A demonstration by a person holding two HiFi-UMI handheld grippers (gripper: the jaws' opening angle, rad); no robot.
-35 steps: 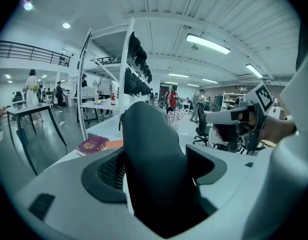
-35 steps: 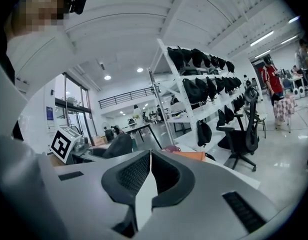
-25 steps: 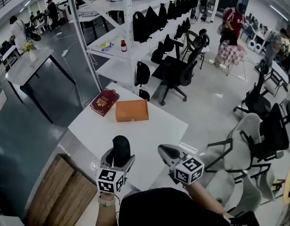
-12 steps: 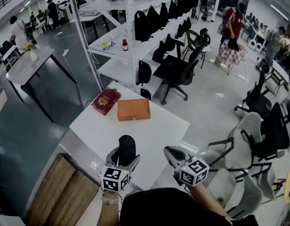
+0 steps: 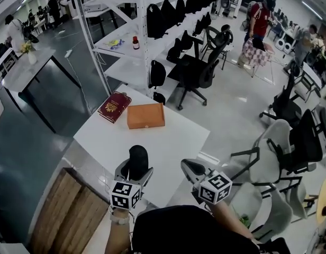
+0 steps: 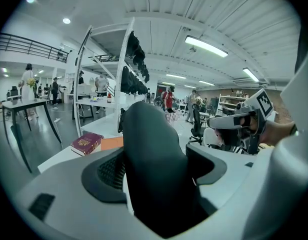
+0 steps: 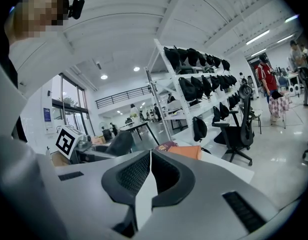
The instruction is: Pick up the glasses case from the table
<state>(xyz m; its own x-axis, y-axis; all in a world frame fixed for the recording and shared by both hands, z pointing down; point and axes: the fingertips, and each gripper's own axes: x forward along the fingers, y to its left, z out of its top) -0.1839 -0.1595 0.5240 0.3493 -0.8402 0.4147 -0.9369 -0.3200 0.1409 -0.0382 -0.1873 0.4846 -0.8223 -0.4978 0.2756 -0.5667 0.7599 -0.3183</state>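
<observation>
The left gripper (image 5: pixel 135 168) is squeezing the black glasses case (image 5: pixel 137 159), which is sitting right between its jaws. The case's long side is running the same way as the jaws, and its round end is poking out past them. I cannot tell if it is touching the white tabletop (image 5: pixel 173 136) below. Off to that gripper's right, the right gripper (image 5: pixel 190 169) is pinching shut on nothing. So the lifting is likely falling to the left one.

White table (image 5: pixel 168 142), red book (image 5: pixel 114 107) and flat orange box (image 5: pixel 146 115) side by side at its far end
</observation>
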